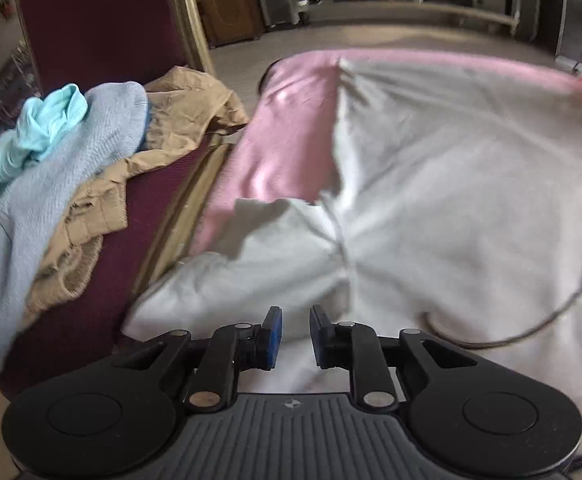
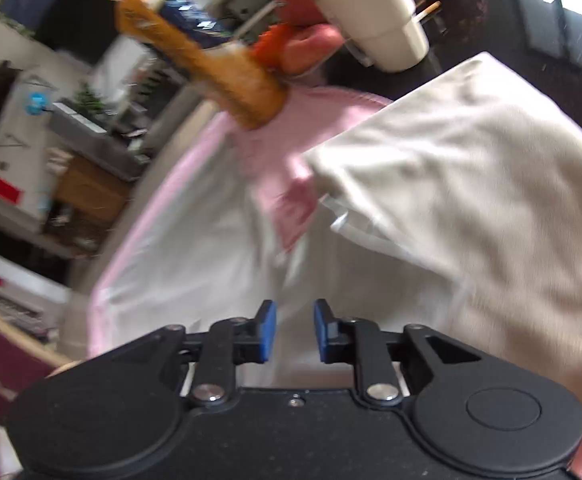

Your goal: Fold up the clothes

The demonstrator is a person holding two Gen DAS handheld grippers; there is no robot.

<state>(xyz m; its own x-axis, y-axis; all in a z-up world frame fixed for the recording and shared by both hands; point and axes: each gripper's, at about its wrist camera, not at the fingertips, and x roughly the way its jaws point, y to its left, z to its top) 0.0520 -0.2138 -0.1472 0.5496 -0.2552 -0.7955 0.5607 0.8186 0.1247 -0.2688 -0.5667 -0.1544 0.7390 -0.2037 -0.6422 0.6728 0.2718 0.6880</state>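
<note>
Both the left gripper (image 1: 295, 336) and right gripper (image 2: 295, 330) hang narrowly parted and empty above the white garment (image 1: 431, 200).

A white garment (image 1: 431, 184) of soft, matt, creased cloth lies over a pink cloth (image 1: 287, 128) with a faint sheen. A fuzzy pale blue knit (image 1: 63, 168) and a crumpled tan fabric (image 1: 179, 120) rest on a maroon upholstered chair (image 1: 103, 20) with a glossy gold frame. The left gripper (image 1: 295, 334) is matt black plastic with blue pads (image 1: 275, 332) and metal rivets.
</note>
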